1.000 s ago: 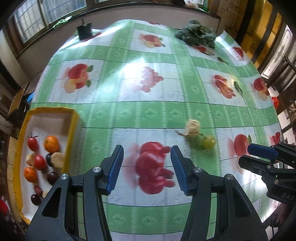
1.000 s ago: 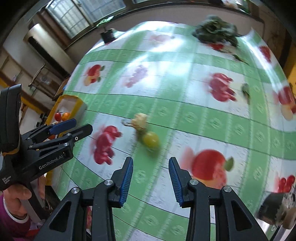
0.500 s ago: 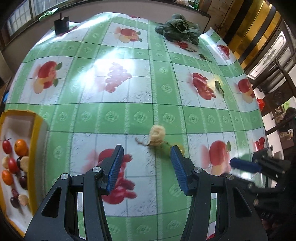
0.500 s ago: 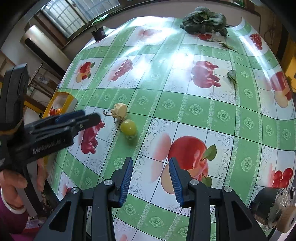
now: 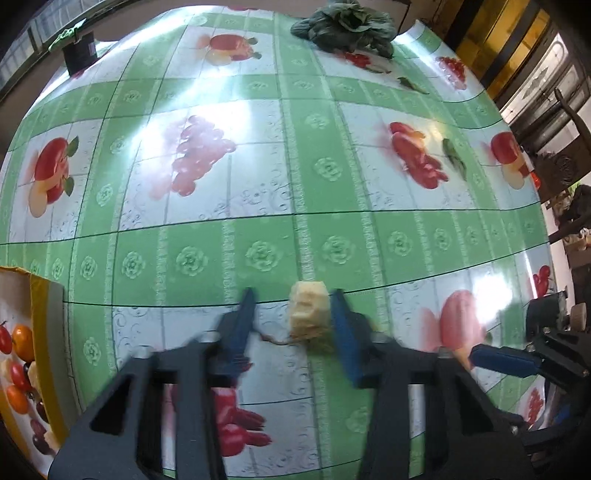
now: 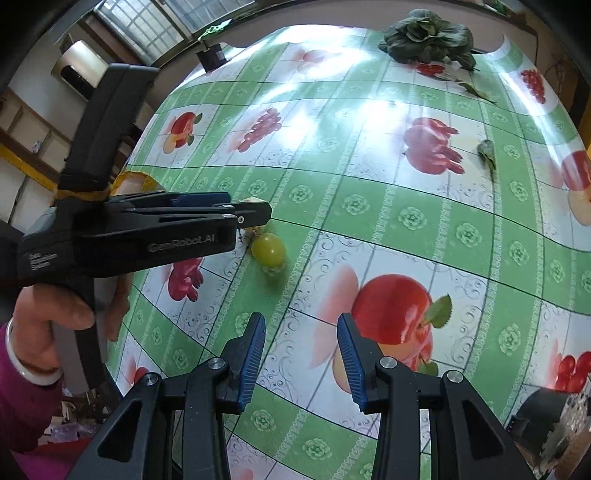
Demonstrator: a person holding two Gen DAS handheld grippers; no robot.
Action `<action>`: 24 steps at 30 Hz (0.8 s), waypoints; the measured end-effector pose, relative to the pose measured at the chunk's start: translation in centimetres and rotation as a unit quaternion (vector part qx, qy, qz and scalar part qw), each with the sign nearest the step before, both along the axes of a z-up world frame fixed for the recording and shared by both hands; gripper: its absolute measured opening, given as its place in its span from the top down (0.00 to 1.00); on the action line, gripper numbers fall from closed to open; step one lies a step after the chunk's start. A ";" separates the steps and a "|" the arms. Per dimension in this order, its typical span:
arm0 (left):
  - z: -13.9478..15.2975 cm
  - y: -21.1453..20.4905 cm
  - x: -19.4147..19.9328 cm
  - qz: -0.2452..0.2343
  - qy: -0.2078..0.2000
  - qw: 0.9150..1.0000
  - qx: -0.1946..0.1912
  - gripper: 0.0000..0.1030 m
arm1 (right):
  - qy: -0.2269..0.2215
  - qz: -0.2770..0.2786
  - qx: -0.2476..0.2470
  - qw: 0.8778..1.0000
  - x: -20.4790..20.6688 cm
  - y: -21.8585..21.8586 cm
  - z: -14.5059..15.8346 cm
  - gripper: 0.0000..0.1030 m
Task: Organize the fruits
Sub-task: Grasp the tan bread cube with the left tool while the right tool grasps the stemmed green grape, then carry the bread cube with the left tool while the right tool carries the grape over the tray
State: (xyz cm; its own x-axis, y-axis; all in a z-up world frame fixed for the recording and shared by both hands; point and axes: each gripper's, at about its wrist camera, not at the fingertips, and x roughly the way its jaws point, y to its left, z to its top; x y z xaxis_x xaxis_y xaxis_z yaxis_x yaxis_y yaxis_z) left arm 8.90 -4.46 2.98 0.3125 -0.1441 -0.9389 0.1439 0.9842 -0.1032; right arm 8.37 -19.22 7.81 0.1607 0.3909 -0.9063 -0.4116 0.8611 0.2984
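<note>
The left gripper [image 5: 291,325] has just been closing its blue ribbed fingers [image 5: 345,341] around a pale, lumpy fruit piece [image 5: 309,312] on the worktop [image 5: 258,206]; the right-hand finger touches it, the other stands apart. The right gripper [image 6: 301,356] hovers partly spread, holding nothing. A smooth round green fruit [image 6: 269,249] lies beside the piece on glossy checked oilcloth

Worktop [image 5: 258,240]: glossy green-and-white checked oilcloth printed with fruit, glare patches from daylight. Windows [image 6: 147,26]: gridded panes along far wall, upper left. White wall-mounted unit [image 6: 79,74] below the panes. Dark carved wooden furniture [image 5: 554,147] at right. Yellow-brown panelling [image 5: 491,40] behind it.
</note>
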 end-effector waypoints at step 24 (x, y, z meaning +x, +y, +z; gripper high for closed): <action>4.5 11.5 -4.6 0.125 -0.043 0.991 -0.007 0.82 | -0.033 0.100 -0.050 0.993 2.4 7.9 -3.5 0.74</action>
State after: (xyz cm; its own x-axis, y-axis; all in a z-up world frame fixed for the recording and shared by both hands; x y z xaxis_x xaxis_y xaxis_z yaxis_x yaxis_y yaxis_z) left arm 4.34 7.01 7.52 0.4195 -0.0644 -0.9055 -0.0959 0.9887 -0.1148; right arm 10.76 -11.32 4.33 0.1488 0.3303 -0.9321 -0.5937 0.7836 0.1829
